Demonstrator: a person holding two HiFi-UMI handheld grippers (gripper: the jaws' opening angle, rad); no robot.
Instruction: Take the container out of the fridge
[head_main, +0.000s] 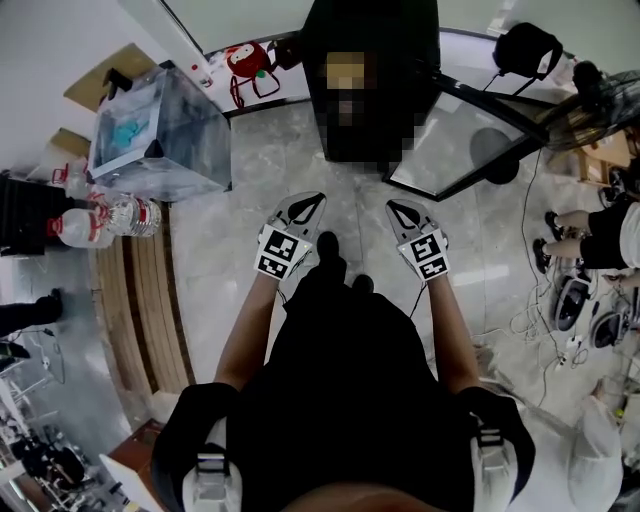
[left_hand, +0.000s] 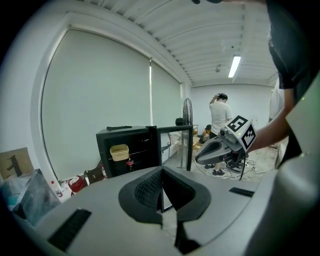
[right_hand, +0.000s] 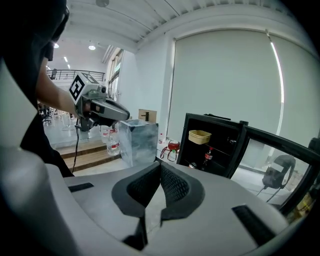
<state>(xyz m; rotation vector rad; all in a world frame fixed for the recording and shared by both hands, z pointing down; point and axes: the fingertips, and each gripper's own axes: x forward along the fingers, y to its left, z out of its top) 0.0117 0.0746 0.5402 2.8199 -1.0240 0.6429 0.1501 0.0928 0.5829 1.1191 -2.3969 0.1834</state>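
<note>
Bright even daylight, strong fisheye, dark corners.

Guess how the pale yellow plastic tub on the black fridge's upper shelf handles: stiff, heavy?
The pale yellow plastic tub looks thin-walled and open-topped, so it is probably light, with a rim that may flex when pinched. It is wide and low, so tipping seems unlikely. Its smooth sides might slip; its contents cannot be seen.
</note>
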